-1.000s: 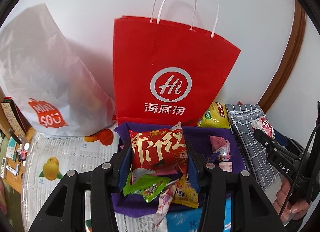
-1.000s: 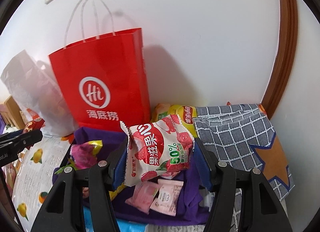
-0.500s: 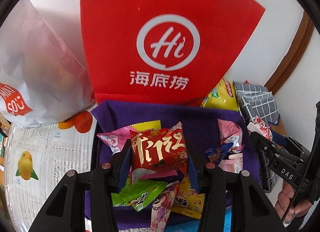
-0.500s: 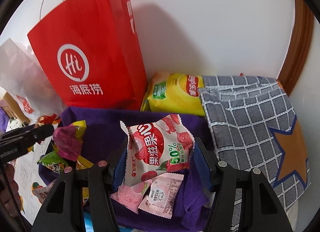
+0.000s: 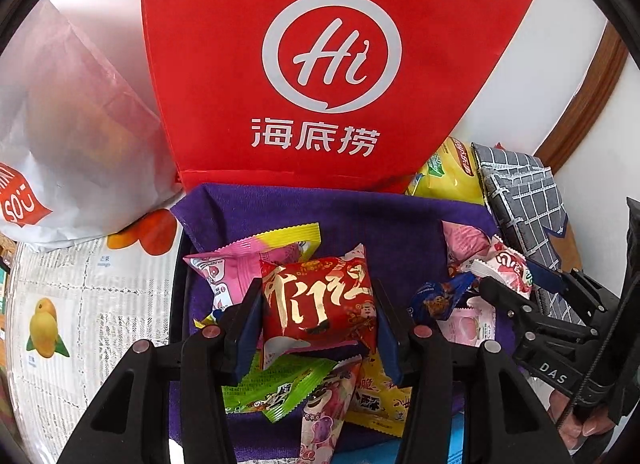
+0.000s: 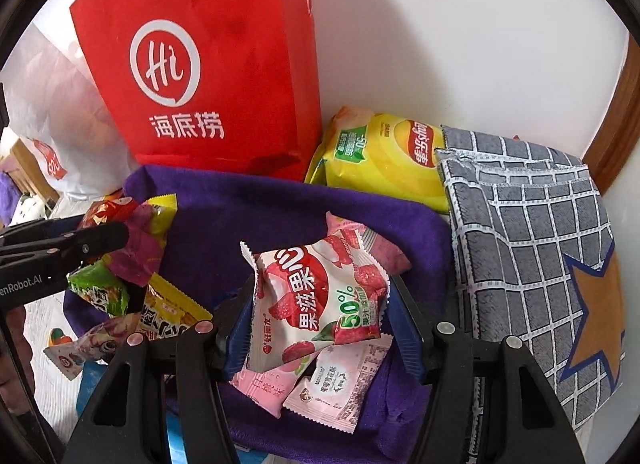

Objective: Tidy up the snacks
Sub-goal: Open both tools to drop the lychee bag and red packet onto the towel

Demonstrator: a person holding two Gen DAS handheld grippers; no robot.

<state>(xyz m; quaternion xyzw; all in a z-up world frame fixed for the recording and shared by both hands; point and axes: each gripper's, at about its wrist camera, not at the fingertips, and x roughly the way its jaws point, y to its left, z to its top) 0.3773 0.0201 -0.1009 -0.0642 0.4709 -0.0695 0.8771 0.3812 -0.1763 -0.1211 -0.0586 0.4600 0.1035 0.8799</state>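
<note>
My left gripper point(image 5: 318, 310) is shut on a red snack packet with gold characters point(image 5: 320, 300), held low over the left half of a purple cloth-lined tray point(image 5: 360, 216). My right gripper point(image 6: 320, 312) is shut on a white and pink lychee candy packet point(image 6: 316, 304) over the tray's right half point(image 6: 248, 200). Loose snacks lie below: a pink and yellow packet point(image 5: 248, 256), a green packet point(image 5: 276, 388), pink packets point(image 6: 320, 388). The right gripper shows at the left wrist view's right edge point(image 5: 508, 296). The left gripper shows at the right wrist view's left edge point(image 6: 80, 244).
A red paper bag point(image 5: 320, 76) stands against the wall behind the tray. A white plastic bag point(image 5: 68, 136) is to its left. A yellow chip bag point(image 6: 384, 156) and a grey checked cloth point(image 6: 532, 240) lie at the right. A fruit-print tablecloth point(image 5: 88, 304) covers the table.
Both grippers have moved forward and down towards the tray, each still holding its packet. The red bag and the loose snacks now look closer.
</note>
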